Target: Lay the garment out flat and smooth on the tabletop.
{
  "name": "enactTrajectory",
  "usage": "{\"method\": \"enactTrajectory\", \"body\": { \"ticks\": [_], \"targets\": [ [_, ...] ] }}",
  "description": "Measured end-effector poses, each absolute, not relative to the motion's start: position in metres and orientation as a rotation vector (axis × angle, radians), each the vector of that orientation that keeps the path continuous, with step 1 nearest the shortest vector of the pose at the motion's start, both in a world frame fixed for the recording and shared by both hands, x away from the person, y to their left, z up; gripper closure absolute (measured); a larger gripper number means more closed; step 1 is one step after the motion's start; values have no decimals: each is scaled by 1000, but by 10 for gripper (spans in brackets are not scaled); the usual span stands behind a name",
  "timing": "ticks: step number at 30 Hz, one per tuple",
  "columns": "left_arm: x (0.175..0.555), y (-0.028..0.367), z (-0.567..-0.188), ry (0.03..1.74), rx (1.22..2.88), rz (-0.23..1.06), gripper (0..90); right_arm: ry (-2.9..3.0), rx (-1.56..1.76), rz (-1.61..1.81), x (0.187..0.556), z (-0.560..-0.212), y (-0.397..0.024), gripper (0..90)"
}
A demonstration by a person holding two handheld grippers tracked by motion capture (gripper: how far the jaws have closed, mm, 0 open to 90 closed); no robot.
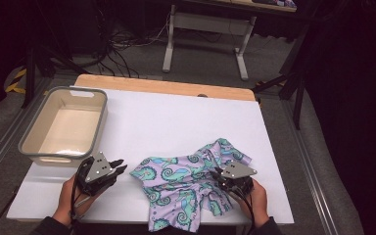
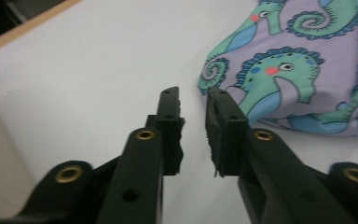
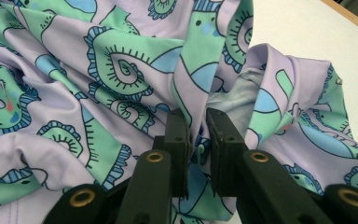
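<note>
1. Two grippers were in play. My right gripper (image 3: 196, 135) pinched a fold of the seahorse-print garment (image 1: 186, 183), which lay crumpled at the near edge of the white table (image 1: 176, 117), right of centre.
2. My left gripper (image 2: 193, 114) hung just left of the cloth, jaws narrowly apart with nothing between them.
3. Judged step: securing a second hold. Next move called for sliding left jaws rightward onto the near hem.
4. Room: bare table lay far of the cloth; beige bin (image 1: 66, 125) sat at far left, clear of my left gripper; cloth overhung the near edge.
</note>
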State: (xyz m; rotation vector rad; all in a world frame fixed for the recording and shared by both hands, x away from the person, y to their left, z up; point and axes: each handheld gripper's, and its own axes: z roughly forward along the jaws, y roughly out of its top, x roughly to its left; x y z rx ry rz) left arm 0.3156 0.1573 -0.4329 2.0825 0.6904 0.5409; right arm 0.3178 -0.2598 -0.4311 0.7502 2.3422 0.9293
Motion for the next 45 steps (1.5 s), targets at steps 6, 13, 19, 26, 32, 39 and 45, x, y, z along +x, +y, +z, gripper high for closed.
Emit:
{"method": "enactTrajectory", "body": {
  "ticks": [6,13,19,26,32,39,45],
  "targets": [
    [331,146,-432,704,2023,419,552,2346,764,932,318,-430,-263,788],
    [355,113,-452,740,2127,221,427,2356,748,872,317,-430,-264,788],
    [351,100,-464,748,2225,256,332,2361,744,859,315,-432,-267,773],
    [351,101,-465,744,2228,245,430,2341,727,862,314,-431,-266,734],
    [348,104,-461,702,2231,297,747,2316,733,884,314,-429,-269,699],
    [339,123,-443,693,2160,453,833,2279,763,898,318,-431,-274,670],
    [336,132,-440,691,2152,489,838,2263,759,911,322,-432,-272,560]
  ]
}}
